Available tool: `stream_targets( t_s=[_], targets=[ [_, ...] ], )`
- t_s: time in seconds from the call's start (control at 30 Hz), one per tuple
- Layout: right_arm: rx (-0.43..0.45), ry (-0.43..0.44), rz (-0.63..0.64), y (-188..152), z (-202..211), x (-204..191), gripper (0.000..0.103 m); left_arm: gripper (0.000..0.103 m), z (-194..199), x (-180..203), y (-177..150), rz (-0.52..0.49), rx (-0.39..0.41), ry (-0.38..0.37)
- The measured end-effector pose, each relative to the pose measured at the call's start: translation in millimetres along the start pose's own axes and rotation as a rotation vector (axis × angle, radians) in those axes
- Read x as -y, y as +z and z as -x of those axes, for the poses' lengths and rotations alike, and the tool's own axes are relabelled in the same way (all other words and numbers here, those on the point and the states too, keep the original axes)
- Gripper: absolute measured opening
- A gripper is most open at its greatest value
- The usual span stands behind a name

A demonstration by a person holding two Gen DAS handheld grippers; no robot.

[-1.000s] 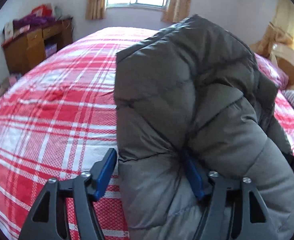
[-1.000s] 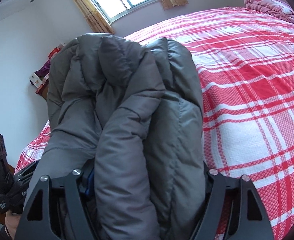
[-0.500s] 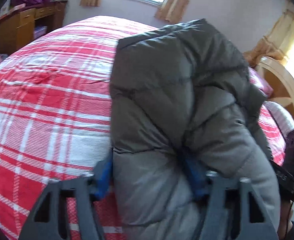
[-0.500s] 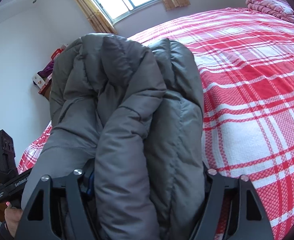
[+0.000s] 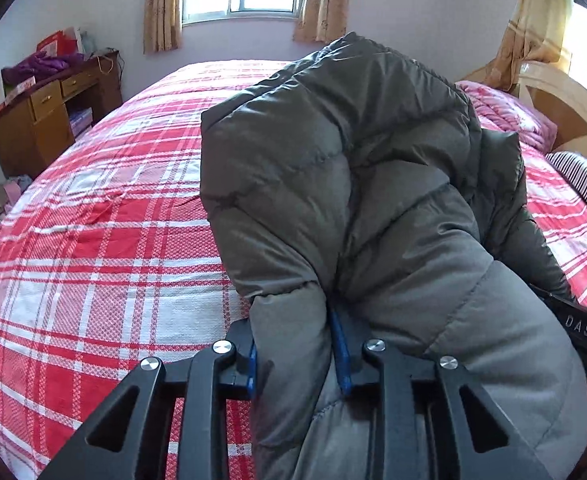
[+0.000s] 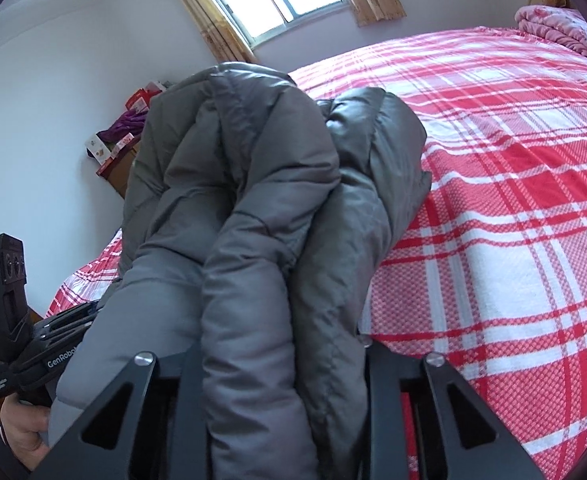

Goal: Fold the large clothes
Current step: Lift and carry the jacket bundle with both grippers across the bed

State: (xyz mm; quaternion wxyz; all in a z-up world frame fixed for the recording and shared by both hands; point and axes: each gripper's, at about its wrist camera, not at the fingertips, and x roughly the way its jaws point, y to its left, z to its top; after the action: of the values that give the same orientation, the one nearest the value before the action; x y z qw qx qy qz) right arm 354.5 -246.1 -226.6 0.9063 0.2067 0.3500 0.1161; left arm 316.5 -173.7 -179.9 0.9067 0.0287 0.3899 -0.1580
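The wide bed with its red-and-white plaid cover (image 5: pixel 105 248) fills most of what I see, and on it, near the edge closest to me, lies the big grey quilted down jacket (image 5: pixel 357 184), already bundled into thick puffy folds with a sleeve draped over the top. Past it stand a brown wooden desk (image 5: pixel 49 120) against the wall and a pink quilt (image 6: pixel 553 28) at the head of the bed. My left tool (image 5: pixel 295 354) has just been closing and now pinches a ridge of the jacket's padded edge between its blue pads. My right tool (image 6: pixel 281 356) has just been closing too; a thick roll of jacket sits between its fingers, though the pads are buried under the fabric, so I judge it clenched on that roll rather than see it plainly. The step in hand, as I read it, is taking hold of the near edge with both tools so I can carry it over for the next fold. To do it well I should make sure each tool has caught every layer and not only the slippery outer shell, lift both sides evenly so the bulk does not sag or twist between them, and keep the loose sleeve tucked inside the fold.
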Motion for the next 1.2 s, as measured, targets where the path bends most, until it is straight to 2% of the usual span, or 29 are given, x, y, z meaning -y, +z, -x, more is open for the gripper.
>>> stream_targets(
  t_s=[0.1,0.23,0.27,0.4,0.5,0.8,0.97,1.2],
  targets=[
    [-0.030,0.007,-0.050,5,-9,6,0.038,0.030,-3,-1,2,0.005,-0.005,0.003],
    [-0.041,0.033,-0.063,10,-10,8,0.043,0.031,-3,-4,-3,0.013,-0.004,0.000],
    [-0.041,0.039,-0.066,10,-10,9,0.043,0.031,-5,-6,-6,0.009,-0.003,0.002],
    [-0.021,0.030,-0.026,8,-4,4,0.029,0.023,4,-5,-4,0.008,0.003,0.014],
    [-0.002,0.047,-0.027,6,5,1,0.025,0.020,19,-8,-1,0.013,0.013,0.026],
    [0.070,0.162,-0.038,-14,40,-21,0.021,0.017,91,-15,2,-0.047,0.112,0.084],
    [0.107,0.213,0.005,-8,59,-47,0.021,0.016,127,-34,3,-0.024,0.163,0.102],
    [0.124,0.269,0.065,1,56,-88,0.021,0.015,168,-66,1,-0.003,0.229,0.140]
  ],
)
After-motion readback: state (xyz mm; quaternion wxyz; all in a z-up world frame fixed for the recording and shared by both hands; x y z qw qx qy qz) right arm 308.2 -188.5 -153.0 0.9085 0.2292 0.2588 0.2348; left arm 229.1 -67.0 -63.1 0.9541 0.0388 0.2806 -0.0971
